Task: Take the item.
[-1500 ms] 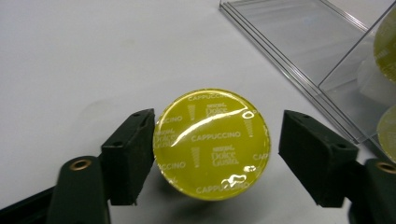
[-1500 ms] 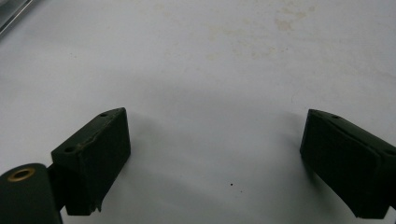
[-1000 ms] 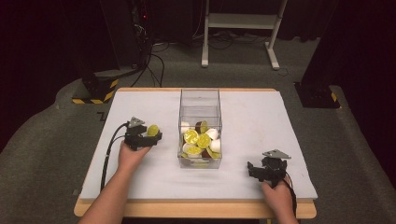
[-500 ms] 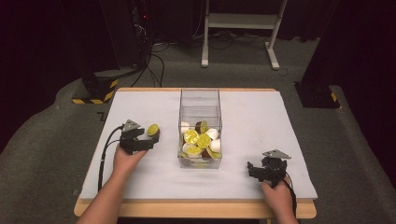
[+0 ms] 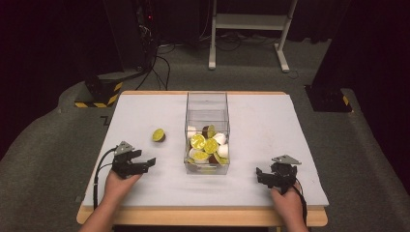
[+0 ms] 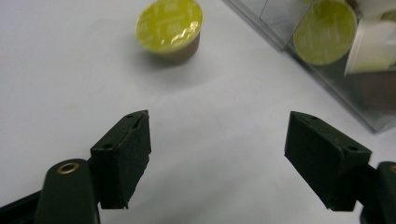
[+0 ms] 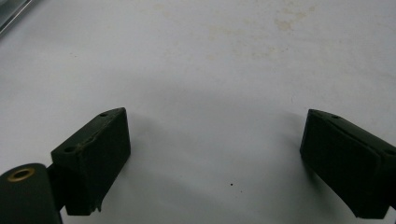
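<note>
Two tongs point(image 5: 145, 163) point(image 5: 263, 175) released, left's just narrowing on nothing, capsule point(image 6: 169, 28) foil lettering in left gripper view.

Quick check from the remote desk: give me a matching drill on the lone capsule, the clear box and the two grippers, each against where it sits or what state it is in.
Things:
1. lone capsule
2. clear box
3. left gripper
4. right gripper

Places or states:
A. open and empty, near the table's front right edge
B. mid-table, holding many capsules
C. open, nothing between its fingers, short of the lone capsule; its jaws have just been closing
D. on the bare table, left of the box, yellow-green lid up

Pairs: 1-D, 2-B, 3-C, 4-A
</note>
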{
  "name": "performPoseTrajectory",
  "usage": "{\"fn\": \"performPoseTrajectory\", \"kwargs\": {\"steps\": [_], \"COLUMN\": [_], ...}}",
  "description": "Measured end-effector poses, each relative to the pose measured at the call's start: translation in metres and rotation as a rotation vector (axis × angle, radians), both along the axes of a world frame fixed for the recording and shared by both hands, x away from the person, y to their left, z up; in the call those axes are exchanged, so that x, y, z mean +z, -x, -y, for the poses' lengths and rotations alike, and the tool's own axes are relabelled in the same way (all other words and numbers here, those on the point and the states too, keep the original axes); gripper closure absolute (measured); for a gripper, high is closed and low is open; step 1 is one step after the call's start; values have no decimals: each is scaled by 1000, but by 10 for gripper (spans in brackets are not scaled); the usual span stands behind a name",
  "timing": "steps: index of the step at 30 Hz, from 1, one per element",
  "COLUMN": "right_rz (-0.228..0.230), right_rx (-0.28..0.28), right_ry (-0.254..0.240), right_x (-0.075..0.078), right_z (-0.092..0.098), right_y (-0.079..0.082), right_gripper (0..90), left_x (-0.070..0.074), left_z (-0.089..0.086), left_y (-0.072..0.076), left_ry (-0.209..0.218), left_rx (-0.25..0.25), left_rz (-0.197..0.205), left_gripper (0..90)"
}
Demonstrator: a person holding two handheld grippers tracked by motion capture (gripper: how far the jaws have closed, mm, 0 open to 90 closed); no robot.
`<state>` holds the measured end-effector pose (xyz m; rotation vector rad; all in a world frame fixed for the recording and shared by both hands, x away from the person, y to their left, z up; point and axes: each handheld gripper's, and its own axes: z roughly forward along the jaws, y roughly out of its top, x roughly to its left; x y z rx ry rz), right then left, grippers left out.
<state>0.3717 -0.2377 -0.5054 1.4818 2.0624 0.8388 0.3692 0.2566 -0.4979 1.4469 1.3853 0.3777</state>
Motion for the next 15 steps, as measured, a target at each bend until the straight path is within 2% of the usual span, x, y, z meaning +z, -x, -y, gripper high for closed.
{"fn": "performPoseTrajectory", "kwargs": {"steps": [1, 3, 6, 7, 9, 11, 15], "right_rz": [1, 1, 1, 2, 2, 1, 2], "right_rx": [2, 2, 1, 1, 2, 0, 2], "right_ry": [2, 1, 1, 2, 2, 1, 2], "right_x": [0, 0, 0, 0, 0, 0, 0], "right_z": [0, 0, 0, 0, 0, 0, 0], "right_y": [0, 0, 0, 0, 0, 0, 0], "right_gripper": [84, 84, 85, 85, 85, 85, 85], "left_x": [-2, -5, -14, -17, -17, -19, -20], "left_z": [-3, -3, -2, -1, -1, 1, 1], "left_y": [4, 9, 24, 25, 27, 29, 29], "left_ry": [-19, -30, -133, -151, -167, -212, -197], "left_rx": [-9, -3, -23, -14, -16, -21, -17], "left_rz": [-10, -14, -20, -30, -24, -18, -6], "left_gripper": [232, 231, 214, 204, 186, 168, 169]}}
